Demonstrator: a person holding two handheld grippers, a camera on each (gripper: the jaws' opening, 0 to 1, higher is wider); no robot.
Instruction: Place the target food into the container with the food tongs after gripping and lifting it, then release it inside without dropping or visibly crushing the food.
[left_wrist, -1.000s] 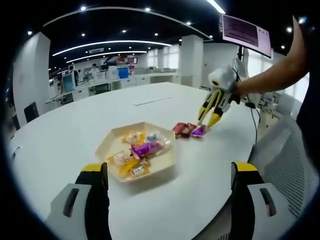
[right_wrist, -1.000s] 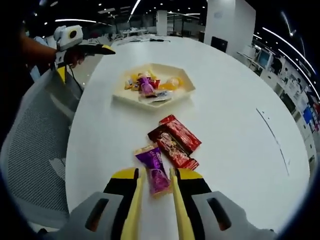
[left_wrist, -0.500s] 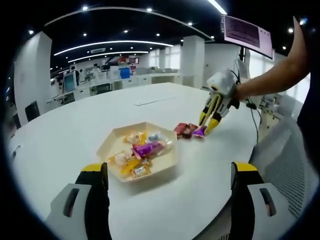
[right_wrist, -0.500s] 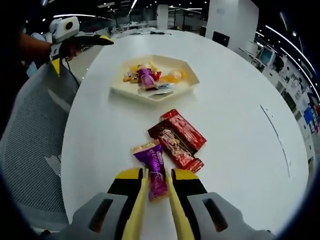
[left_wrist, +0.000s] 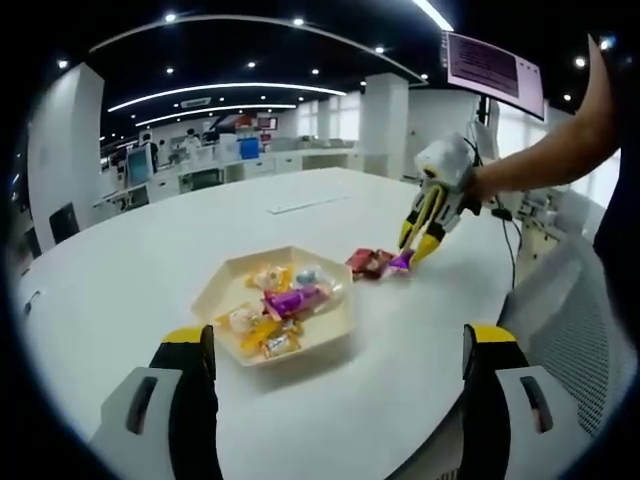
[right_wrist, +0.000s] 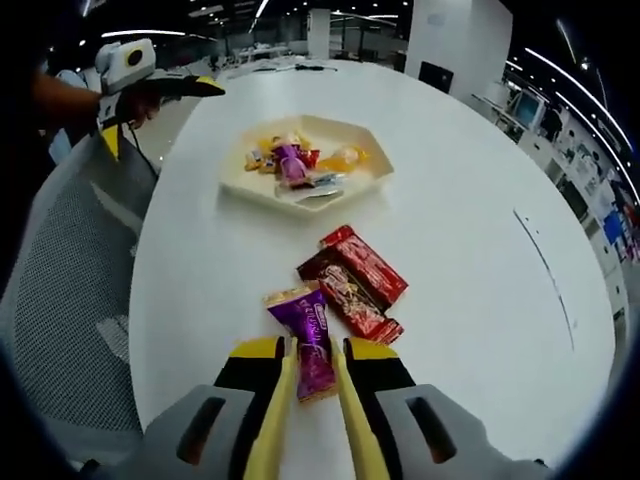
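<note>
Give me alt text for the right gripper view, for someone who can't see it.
The right hand-held gripper has closed its yellow tongs on a purple candy wrapper lying on a white table. Two red snack packets lie beside it, and beyond them a cream hexagonal tray holds assorted candies.

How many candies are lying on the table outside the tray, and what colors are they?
Purple candy, between the right gripper jaws: 1
Red candies: 2
Total: 3, all beside the tray
</note>
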